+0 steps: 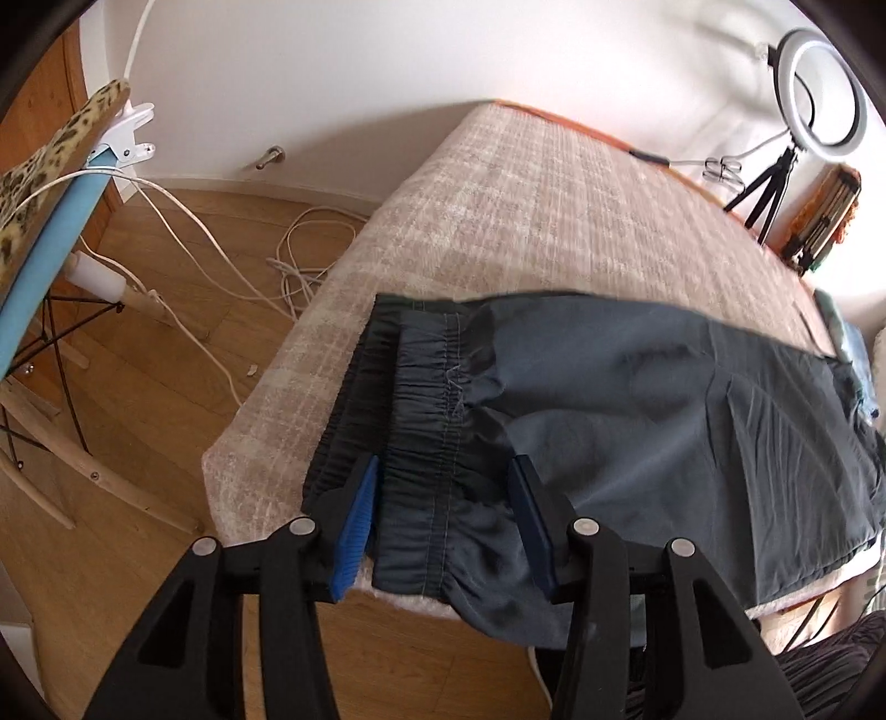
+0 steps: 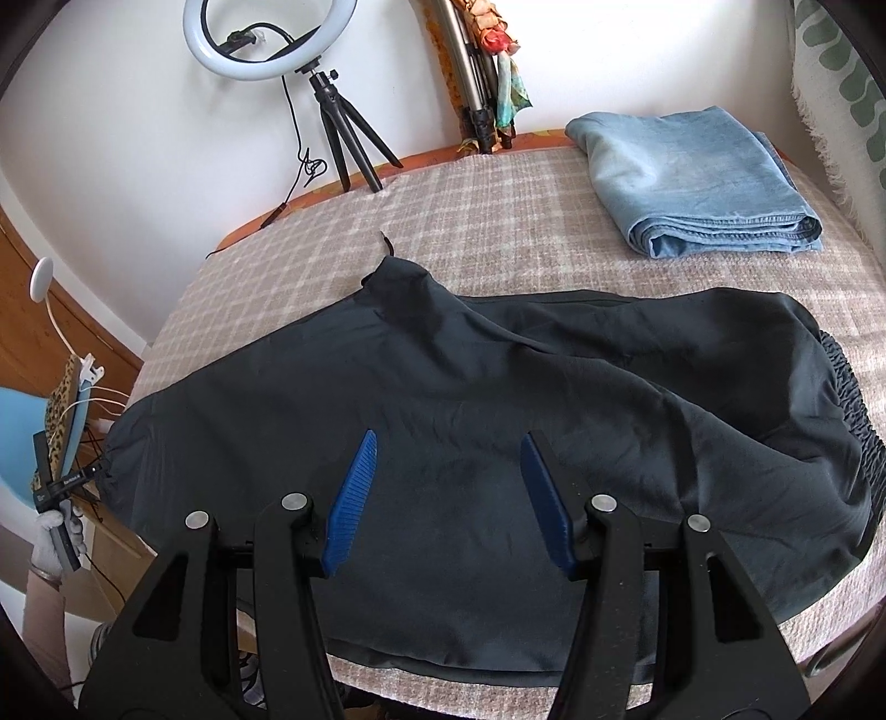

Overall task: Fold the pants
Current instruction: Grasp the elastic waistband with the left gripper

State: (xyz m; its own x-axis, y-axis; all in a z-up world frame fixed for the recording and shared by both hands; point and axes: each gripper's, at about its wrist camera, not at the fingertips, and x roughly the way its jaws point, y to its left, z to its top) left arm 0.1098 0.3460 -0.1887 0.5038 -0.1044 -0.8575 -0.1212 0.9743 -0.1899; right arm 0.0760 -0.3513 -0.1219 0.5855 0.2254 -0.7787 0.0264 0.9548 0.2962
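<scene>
Dark grey pants (image 2: 470,404) lie spread across a checked beige blanket (image 2: 498,221) on a bed. In the left wrist view their gathered elastic cuffs (image 1: 426,387) lie at the left end, near the bed's edge. My left gripper (image 1: 446,482) is open, its blue pads either side of the nearer cuff, which hangs over the front edge. My right gripper (image 2: 448,459) is open just above the middle of the pants, holding nothing. The elastic waistband (image 2: 853,410) lies at the right end in the right wrist view.
Folded blue jeans (image 2: 698,188) lie at the far right of the bed. A ring light on a tripod (image 2: 260,44) stands by the wall. A blue chair (image 1: 33,260) and white cables (image 1: 299,260) are on the wooden floor to the left.
</scene>
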